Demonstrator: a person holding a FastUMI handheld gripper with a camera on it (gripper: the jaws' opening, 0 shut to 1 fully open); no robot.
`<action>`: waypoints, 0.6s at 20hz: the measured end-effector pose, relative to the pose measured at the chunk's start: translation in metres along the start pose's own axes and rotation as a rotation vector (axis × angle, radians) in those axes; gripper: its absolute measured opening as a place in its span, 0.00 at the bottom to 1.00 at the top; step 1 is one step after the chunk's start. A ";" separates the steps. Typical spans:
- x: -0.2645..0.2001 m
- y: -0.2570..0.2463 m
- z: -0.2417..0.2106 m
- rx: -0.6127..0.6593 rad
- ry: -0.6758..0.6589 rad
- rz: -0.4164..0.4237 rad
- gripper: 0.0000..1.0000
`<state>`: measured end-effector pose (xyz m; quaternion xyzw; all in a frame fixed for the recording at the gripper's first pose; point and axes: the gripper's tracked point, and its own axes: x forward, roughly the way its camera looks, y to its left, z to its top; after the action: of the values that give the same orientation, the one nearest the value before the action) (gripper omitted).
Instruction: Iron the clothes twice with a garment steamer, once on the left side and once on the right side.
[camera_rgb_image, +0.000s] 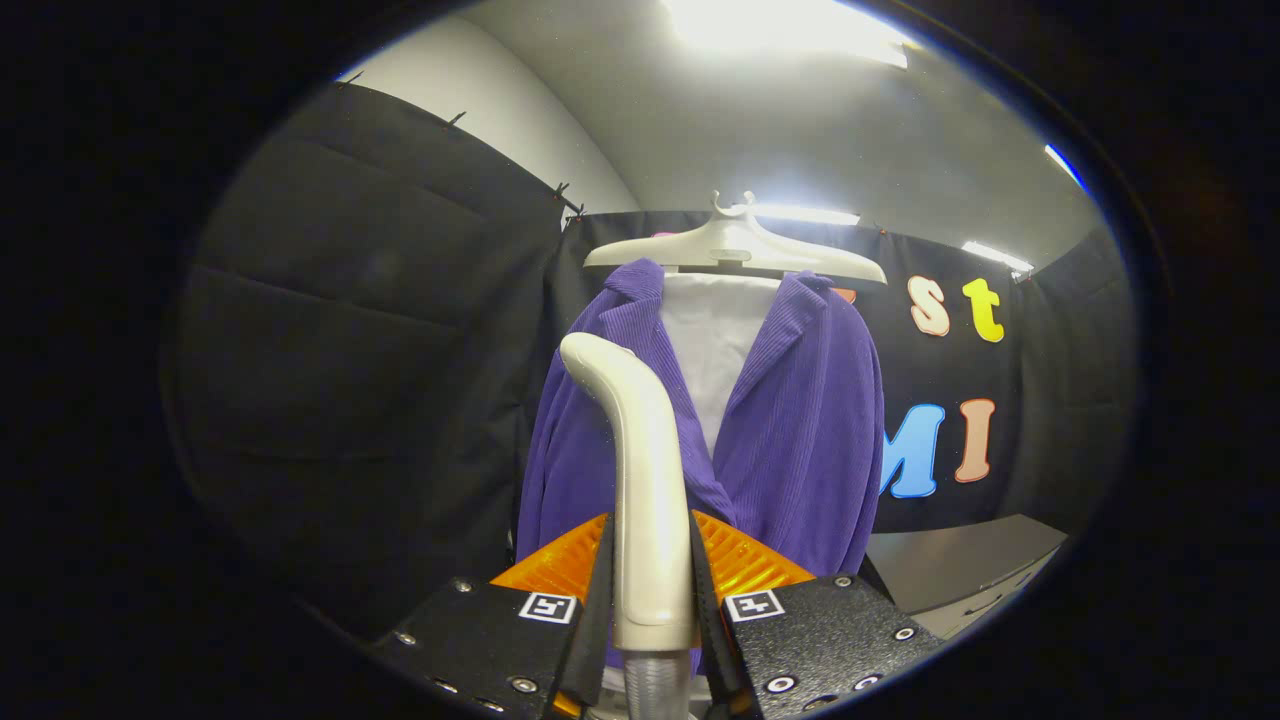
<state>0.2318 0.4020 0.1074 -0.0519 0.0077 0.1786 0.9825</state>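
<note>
steamer handle (645, 470) clamped upright between both fingers of the gripper (652, 590), held before purple jacket (790, 420) on white hanger (735, 250), grey table (960, 565) beyond

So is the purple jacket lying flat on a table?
No, the purple jacket hangs on a white hanger, beyond the gripper holding the steamer.

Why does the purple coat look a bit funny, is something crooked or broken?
Nothing looks broken. The purple coat hangs open on its white hanger, showing a white panel behind. The gripper is shut on the steamer handle, whose head curves toward the coat's left side as seen here.
</note>
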 end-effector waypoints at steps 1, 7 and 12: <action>-0.002 0.001 -0.008 -0.002 0.008 0.000 0.39; -0.010 -0.002 -0.049 -0.001 0.060 0.007 0.40; -0.018 -0.002 -0.091 0.017 0.127 0.024 0.40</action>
<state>0.2155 0.3845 0.0175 -0.0549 0.0721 0.1866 0.9783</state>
